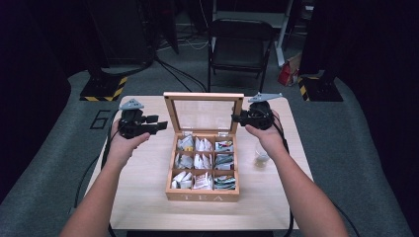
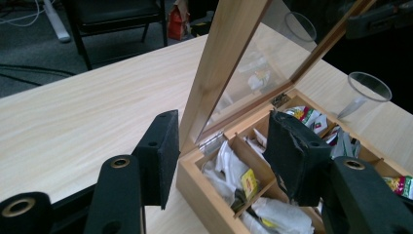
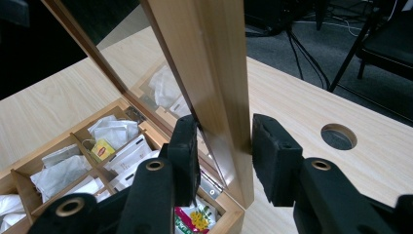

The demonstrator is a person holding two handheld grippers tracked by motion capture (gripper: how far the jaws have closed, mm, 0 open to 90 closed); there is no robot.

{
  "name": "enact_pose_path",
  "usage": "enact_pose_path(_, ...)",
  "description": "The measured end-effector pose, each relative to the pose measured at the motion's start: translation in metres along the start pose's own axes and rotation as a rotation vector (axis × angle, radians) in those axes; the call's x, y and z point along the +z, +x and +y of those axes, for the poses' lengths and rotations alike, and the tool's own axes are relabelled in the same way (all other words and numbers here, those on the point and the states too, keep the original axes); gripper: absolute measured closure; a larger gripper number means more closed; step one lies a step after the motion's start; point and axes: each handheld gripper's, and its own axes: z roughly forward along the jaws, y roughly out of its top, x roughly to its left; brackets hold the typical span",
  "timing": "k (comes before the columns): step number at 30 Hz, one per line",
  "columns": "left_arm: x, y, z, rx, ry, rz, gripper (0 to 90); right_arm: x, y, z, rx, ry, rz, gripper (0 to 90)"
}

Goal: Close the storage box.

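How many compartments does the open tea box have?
9: the tea box holds a three-by-three grid, with rows at the back, middle and front, all holding tea bags.

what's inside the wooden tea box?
The open wooden tea box has nine compartments in a three-by-three grid, filled with paper tea bags: mostly white sachets, with colourful packets in the right column. What lies beneath the top bags is covered.

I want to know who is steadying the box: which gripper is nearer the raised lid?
Right. The right gripper has its jaws around the lid frame at its side edge. The left gripper is off the lid's other side, apart from it, jaws empty.
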Motion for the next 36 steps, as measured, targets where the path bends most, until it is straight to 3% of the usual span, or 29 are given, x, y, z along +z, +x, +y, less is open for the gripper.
enact_pose_path(9, 0.007, -0.006, 0.022, 0.042, 0.013, 0.003, 49.0, -0.002, 0.002, -0.003, -0.015, -0.003, 0.007, 62.5)
enact_pose_path(12, 0.007, -0.009, 0.029, 0.049, -0.010, 0.002, 51.3, -0.003, 0.003, -0.003, -0.025, -0.001, 0.007, 62.4)
enact_pose_path(20, 0.004, -0.014, 0.037, 0.053, -0.026, 0.006, 57.1, -0.004, 0.004, -0.005, -0.032, -0.008, 0.010, 62.1)
enact_pose_path(36, -0.008, -0.026, 0.049, 0.090, -0.048, 0.025, 59.5, -0.006, 0.007, -0.007, -0.041, -0.008, 0.007, 61.6)
